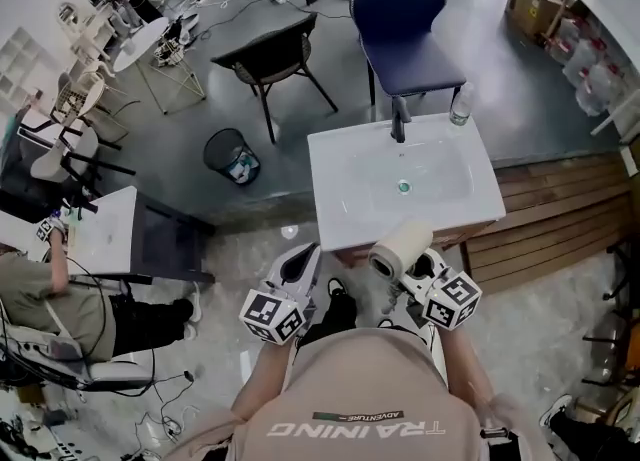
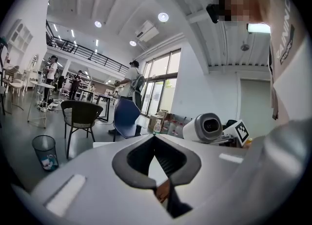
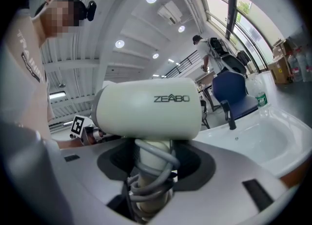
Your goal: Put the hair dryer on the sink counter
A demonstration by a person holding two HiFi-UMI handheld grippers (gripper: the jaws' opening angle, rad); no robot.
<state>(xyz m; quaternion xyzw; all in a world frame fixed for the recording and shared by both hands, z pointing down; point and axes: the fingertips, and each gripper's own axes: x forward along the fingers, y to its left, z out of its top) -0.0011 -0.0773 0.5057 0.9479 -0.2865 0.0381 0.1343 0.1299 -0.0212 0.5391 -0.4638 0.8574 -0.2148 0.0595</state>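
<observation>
We hold dryer [image 3: 146, 109] in right tongs [image 3: 155, 163]: jaws clamped on handle, cord coiled round it. Dryer upright, barrel level, aloft by sink's [image 1: 345, 174] near edge, not set down. Left tongs [image 2: 154, 138] closed, tips together, nothing between; we keep them beside right tongs. Faucet [image 1: 399, 119], bottle [image 1: 460, 107] at sink's far rim.
</observation>
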